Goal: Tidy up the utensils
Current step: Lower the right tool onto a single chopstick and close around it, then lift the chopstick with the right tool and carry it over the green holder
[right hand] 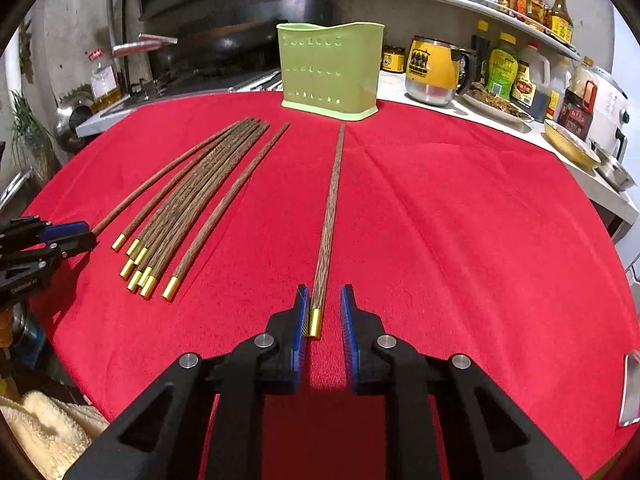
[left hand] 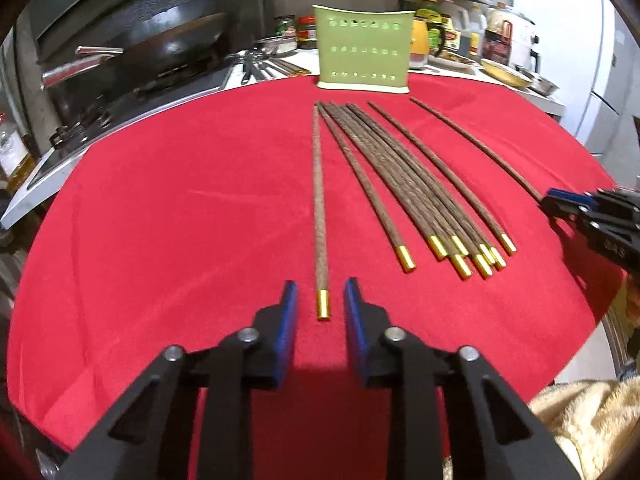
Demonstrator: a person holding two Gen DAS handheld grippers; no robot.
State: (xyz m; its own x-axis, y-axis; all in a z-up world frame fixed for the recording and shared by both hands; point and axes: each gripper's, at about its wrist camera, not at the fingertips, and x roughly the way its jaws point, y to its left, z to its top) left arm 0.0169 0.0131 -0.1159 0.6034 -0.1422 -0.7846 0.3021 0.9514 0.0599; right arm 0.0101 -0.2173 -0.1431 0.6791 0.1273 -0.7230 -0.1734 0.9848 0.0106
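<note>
Several brown wooden chopsticks with gold ends (left hand: 420, 184) (right hand: 192, 196) lie fanned on a red cloth (left hand: 160, 220) (right hand: 460, 240). A green perforated utensil holder (left hand: 363, 49) (right hand: 330, 68) stands upright at the cloth's far edge. In the left wrist view my left gripper (left hand: 320, 296) is open, its blue pads on either side of the gold end of the leftmost chopstick (left hand: 320, 208). In the right wrist view my right gripper (right hand: 325, 300) is open around the gold end of the rightmost chopstick (right hand: 332, 216), which touches the left pad. Each gripper shows at the other view's edge (left hand: 568, 204) (right hand: 68, 234).
A wok (left hand: 160, 48) sits on a stove at the back left. A yellow mug (right hand: 434, 70), sauce bottles (right hand: 504, 68), bowls (right hand: 572, 144) and a shelf of jars crowd the counter behind and to the right. A cream towel (right hand: 44, 436) lies at the near edge.
</note>
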